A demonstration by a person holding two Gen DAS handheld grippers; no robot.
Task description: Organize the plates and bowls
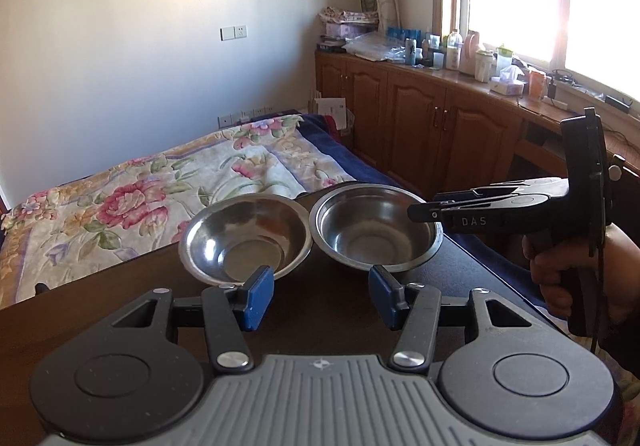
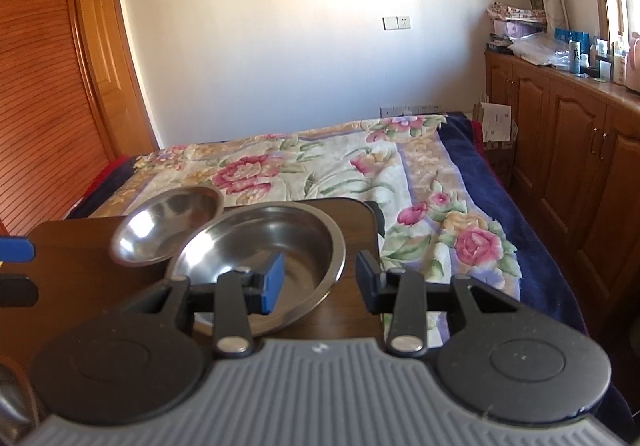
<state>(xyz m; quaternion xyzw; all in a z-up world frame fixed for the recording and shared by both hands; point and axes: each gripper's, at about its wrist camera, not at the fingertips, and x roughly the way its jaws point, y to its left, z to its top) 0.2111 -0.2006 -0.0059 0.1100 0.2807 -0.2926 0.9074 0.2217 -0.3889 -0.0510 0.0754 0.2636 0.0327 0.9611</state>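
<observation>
Two steel bowls stand rim to rim on a dark wooden table (image 1: 120,310): a shallower bowl (image 1: 244,242) (image 2: 168,226) on the left and a deeper bowl (image 1: 376,230) (image 2: 280,246) on the right. My left gripper (image 1: 322,300) is open just short of them, facing the gap between the two, with nothing between its blue pads. My right gripper (image 2: 320,282) is open and straddles the deeper bowl's right rim, one pad over the inside and one outside, neither pressing. From the left wrist it shows edge-on (image 1: 420,211) over that rim, held by a hand (image 1: 568,270).
Beyond the table's far edge lies a bed with a floral blanket (image 2: 320,173). Wooden cabinets (image 1: 420,113) topped with bottles and boxes line the right wall under a bright window. A wooden wardrobe (image 2: 40,85) stands at the left.
</observation>
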